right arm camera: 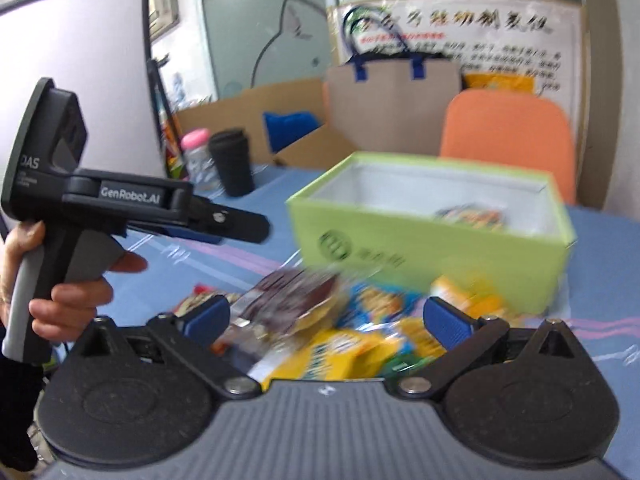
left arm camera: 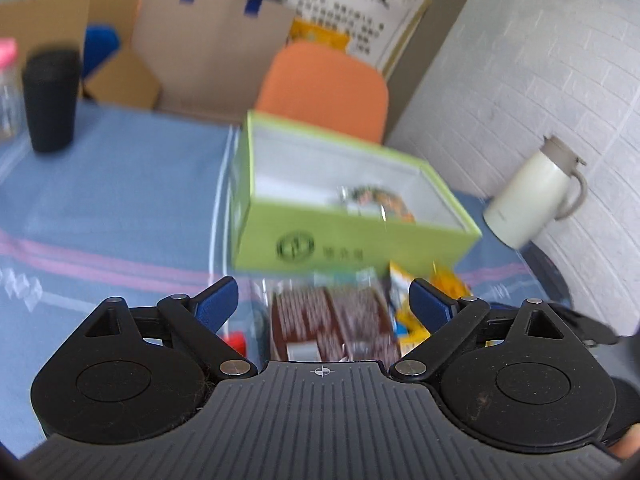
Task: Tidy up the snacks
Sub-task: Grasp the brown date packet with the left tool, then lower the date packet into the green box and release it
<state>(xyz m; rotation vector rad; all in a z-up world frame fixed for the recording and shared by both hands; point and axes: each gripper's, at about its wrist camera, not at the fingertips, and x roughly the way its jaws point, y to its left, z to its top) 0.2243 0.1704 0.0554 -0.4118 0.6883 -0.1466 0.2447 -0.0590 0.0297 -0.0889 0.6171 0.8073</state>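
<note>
Both grippers hang over a pile of snacks on the surface, which has a blue cloth with pink stripes on it. The left gripper has its jaws wide apart with nothing held between them. Under it lies a brown pack, and yellow packs lie just beside that. A small red thing peeks out by the left finger, too hidden to tell what it is.

The right gripper also has its jaws wide apart and holds nothing. Below it are the brown pack and a heap of yellow and blue packs, all blurred.

Just behind the pile sits an open green box. One snack lies inside it, near the front wall.

In the right view a hand holds the left gripper's handle, off to the left side, above the cloth.

Far back on the surface stands a black cup with a pink-topped bottle next to it. A white jug stands by the wall, to the right of the box. Behind the surface are an orange chair, a brown bag with blue handles, and a poster with writing
</note>
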